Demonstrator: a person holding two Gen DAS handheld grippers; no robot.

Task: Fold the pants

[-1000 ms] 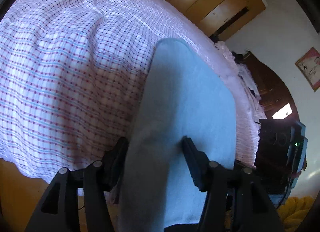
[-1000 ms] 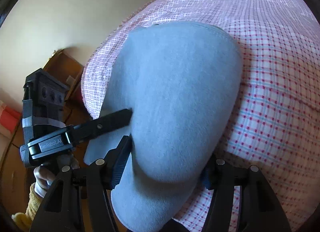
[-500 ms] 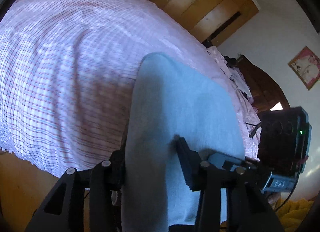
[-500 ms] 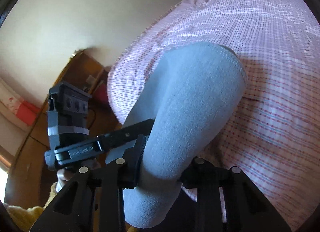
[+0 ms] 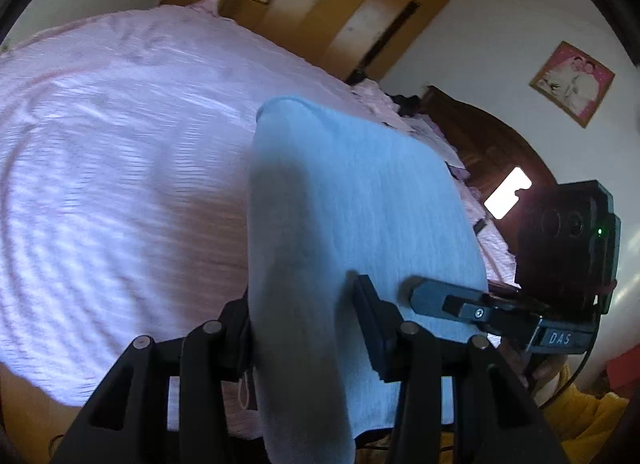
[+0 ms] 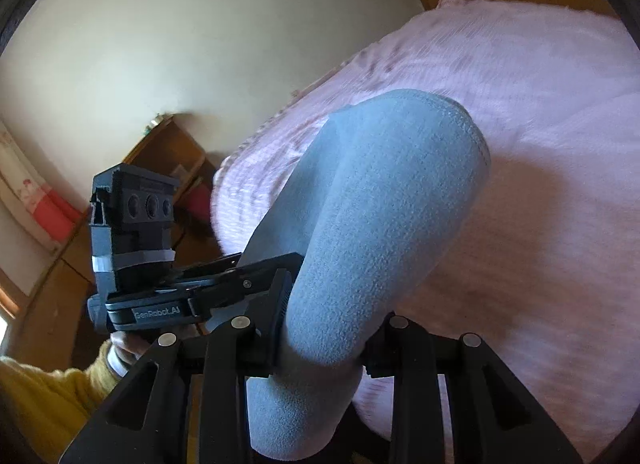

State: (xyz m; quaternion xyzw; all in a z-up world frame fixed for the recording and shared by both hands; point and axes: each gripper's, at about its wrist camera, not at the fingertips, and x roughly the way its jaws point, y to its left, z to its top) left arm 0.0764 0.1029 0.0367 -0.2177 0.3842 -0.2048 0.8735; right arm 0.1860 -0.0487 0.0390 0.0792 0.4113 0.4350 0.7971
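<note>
Light blue-grey fleece pants [image 5: 360, 208] hang lifted above the pink checked bed [image 5: 112, 168]. My left gripper [image 5: 304, 324] is shut on a thick bunched fold of the pants near their left edge. In the right wrist view the same pants [image 6: 384, 216] bulge between the jaws of my right gripper [image 6: 324, 328], which is shut on them. Each view shows the other gripper holding the cloth beside it: the right gripper [image 5: 448, 300] and the left gripper [image 6: 256, 276]. The far end of the pants still reaches toward the bedspread.
Wooden wardrobes [image 5: 360, 12] stand beyond the bed. A dark wooden headboard [image 5: 492, 144] and a framed picture [image 5: 572, 82] are on the right. A wooden bedside cabinet [image 6: 168, 152] sits by the plain wall. A yellow sleeve [image 6: 44, 396] is at lower left.
Both grippers have closed tighter on the pants and lifted them up and back from the bed. More of the room now shows above the bedspread.
</note>
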